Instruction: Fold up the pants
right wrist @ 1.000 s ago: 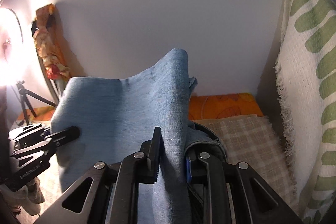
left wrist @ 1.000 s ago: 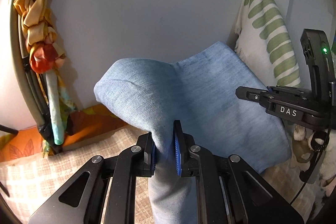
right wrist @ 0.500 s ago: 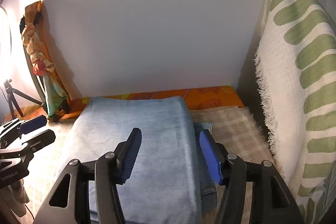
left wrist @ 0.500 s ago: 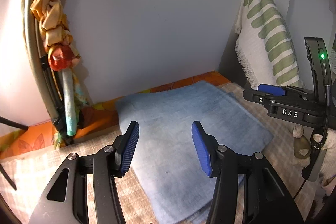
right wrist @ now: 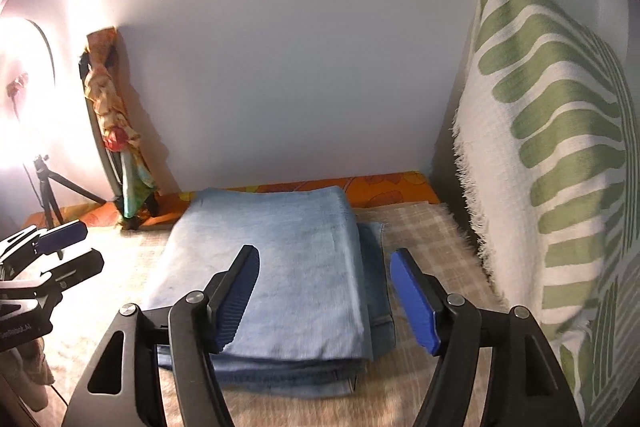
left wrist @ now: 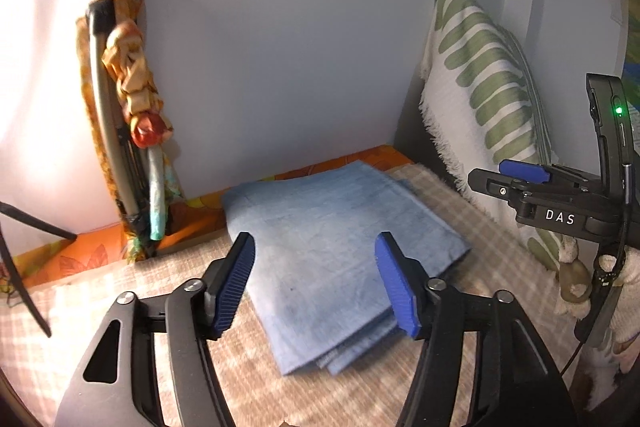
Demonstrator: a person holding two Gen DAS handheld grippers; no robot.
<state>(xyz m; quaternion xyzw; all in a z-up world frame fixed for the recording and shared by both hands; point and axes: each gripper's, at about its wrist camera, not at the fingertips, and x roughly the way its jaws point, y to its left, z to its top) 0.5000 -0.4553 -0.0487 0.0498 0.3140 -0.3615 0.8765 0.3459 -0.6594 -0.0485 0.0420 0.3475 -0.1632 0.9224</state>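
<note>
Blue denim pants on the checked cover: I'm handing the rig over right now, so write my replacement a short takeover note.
Left gripper: open, its jaws have just been opening, nothing between them.
Right gripper: open, its jaws have just been opening, nothing held.
Blue denim pants: folded into a flat stack on the beige checked cover, near the white wall; lower layers stick out on the right.
Done: last fold laid down and released.
Left: perhaps square up the protruding edge.
</note>
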